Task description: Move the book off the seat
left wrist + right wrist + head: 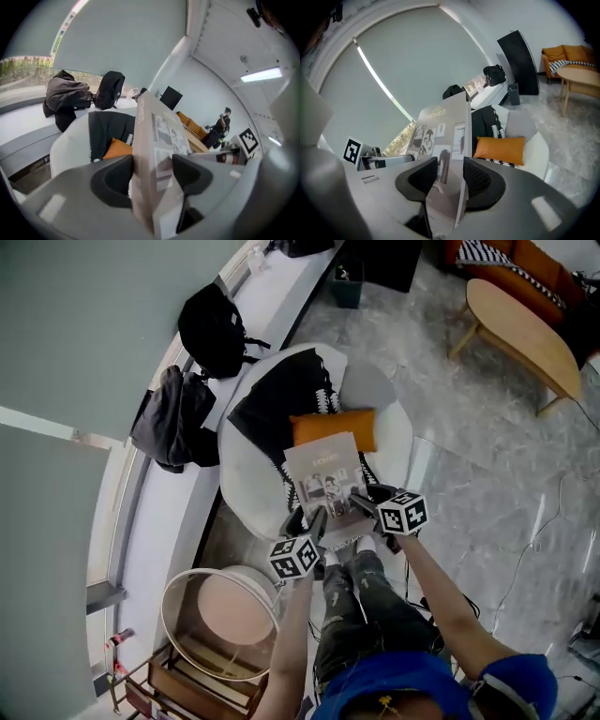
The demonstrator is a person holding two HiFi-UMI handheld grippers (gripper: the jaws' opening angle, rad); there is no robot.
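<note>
Person [375, 615]: stands at the front of the seat, dark trousers, one tool in each hand.

Left tool [314, 523]: jaws closed on the near edge of the book, one dark pad pressed on each face. The left gripper view [152, 176] shows the book filling the gap between the pads.

Right tool [361, 502]: jaws likewise clamped on the same near edge, just beside the left tool. The right gripper view [450, 174] shows the cover pinched between the pads.

Book [326, 479]: thin, grey cover with small photographs. It is held at its near edge by both tools, over the front of the seat and just before the orange cushion. Whether its far edge rests on the seat cannot be told.

Round side table [225, 607]: white rim, pale top, to the person's left beside the seat.

Seat [239, 486]: white, rounded armchair.

Orange cushion [333, 429]: lies across the middle of the seat.

Black-and-white throw [281, 395]: draped over the seat's back and left side.

Grey cushion [367, 388]: at the back of the seat, on its right side.

Dark jacket [173, 418]: heaped on the window ledge [281, 292] beside the seat.

Black backpack [213, 329]: on the same ledge, farther along.

Wooden coffee table [525, 334]: oval, well apart across the marble floor.

Orange sofa [516, 273]: behind the coffee table.
</note>
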